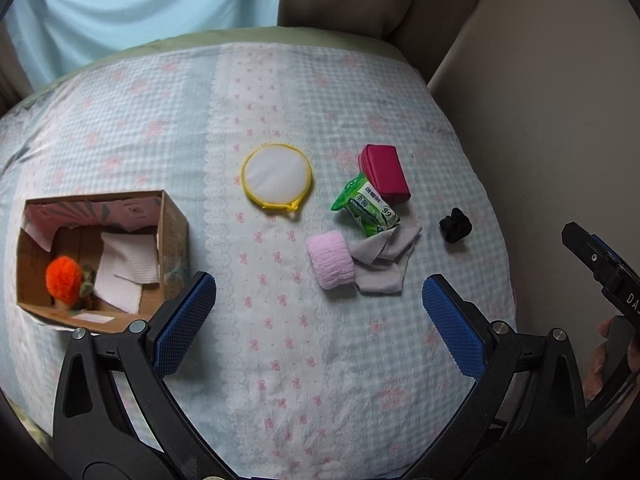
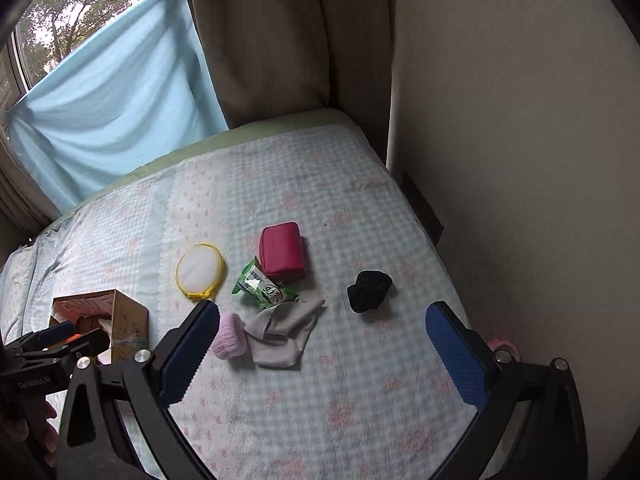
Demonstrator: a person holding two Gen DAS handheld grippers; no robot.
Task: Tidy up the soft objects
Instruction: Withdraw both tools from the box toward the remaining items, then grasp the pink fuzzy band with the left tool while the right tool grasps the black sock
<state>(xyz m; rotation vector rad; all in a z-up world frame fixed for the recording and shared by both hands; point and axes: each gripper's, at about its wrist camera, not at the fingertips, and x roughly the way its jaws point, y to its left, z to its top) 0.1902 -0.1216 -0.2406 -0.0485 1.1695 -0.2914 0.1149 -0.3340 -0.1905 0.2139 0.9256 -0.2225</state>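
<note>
- Brown cardboard: your box point(image 1: 168, 240) sits open on the checked bedspread point(image 1: 280, 360), just ahead of your left gripper point(image 1: 320, 320) and to its left.
- Inside the box you have an orange pompom-like soft toy point(image 1: 64, 274) near the front left corner and a white waffle-textured cloth point(image 1: 128, 268) lying beside it; pink patterned paper lines the back wall.
- Your left gripper's blue-padded fingers point(image 1: 184, 320) are spread wide with nothing between them.
- Your right gripper point(image 2: 324, 344) hangs over the bed with its fingers equally released; nothing is held.
- The remaining soft things lie in a cluster to the right of the box: a pink rolled towel point(image 1: 331, 259) touching a grey cloth point(image 1: 384, 260), a green wipes packet point(image 1: 366, 210) leaning against a red pouch point(image 1: 386, 174), and a round white mesh pad with a yellow rim point(image 1: 276, 174) set apart between the cluster and the box.
- A black scrunchie-like item point(image 1: 455, 225) rests alone nearer the wall side; its exact make is hard to tell.
- From the right wrist view, your left gripper covers much of the box's inside, and the right gripper's left finger overlaps the edge of the pink towel.
- A pink thing peeks out behind the right finger in that view; you cannot tell what it is.
- The print on the wipes packet is too small to read fully.
</note>
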